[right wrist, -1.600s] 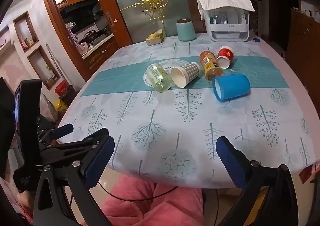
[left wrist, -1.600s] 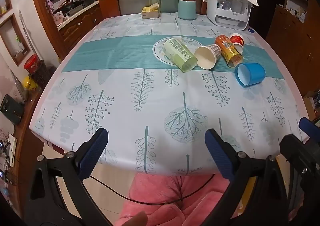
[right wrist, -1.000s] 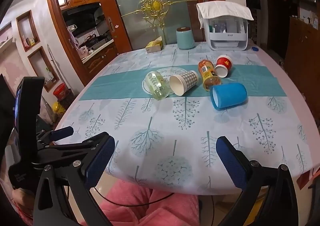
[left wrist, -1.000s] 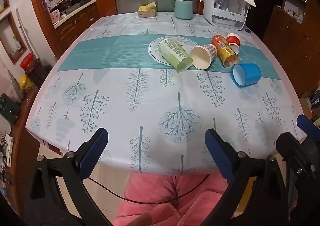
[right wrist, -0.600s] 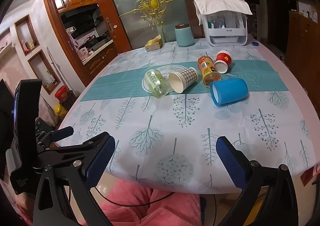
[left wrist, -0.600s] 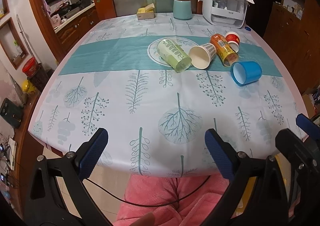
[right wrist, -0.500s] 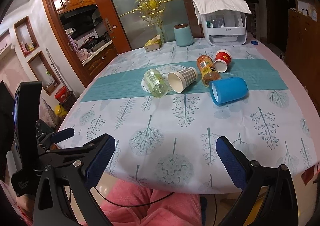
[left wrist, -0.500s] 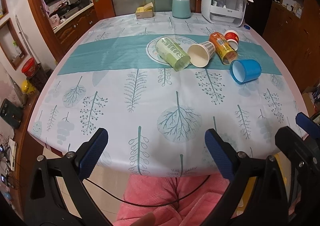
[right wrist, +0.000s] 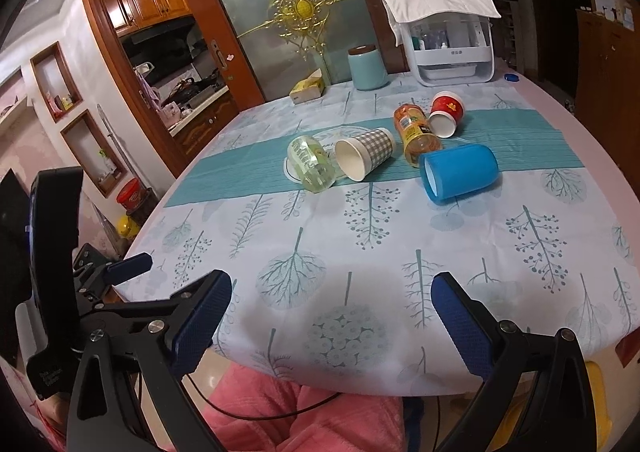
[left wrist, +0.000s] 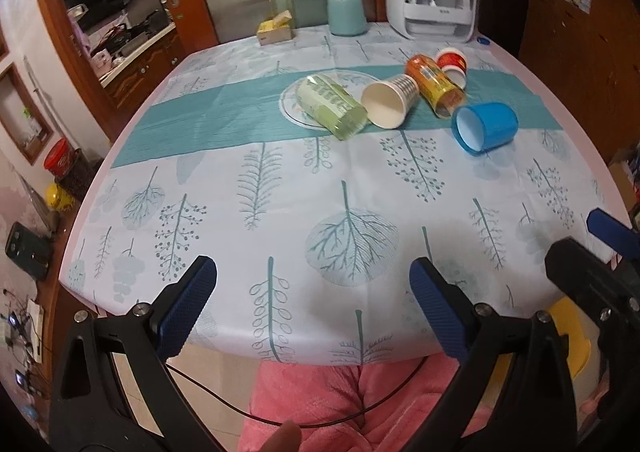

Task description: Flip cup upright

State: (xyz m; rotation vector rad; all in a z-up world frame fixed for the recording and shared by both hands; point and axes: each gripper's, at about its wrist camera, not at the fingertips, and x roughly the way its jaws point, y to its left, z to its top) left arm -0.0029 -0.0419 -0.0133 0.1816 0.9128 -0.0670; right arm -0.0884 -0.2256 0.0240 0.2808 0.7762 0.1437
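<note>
Several cups lie on their sides across the teal runner: a pale green cup, a checked paper cup, an orange cup, a red cup and a blue cup. My left gripper is open and empty at the table's near edge. My right gripper is open and empty, also at the near edge, far from the cups.
A tablecloth with tree prints covers the table. At the far edge stand a teal canister, a yellow box and a white appliance under a towel. A wooden cabinet stands to the right. Pink-clad legs are below.
Both views have shifted slightly closer to the table. The cups have not moved and both grippers stay open.
</note>
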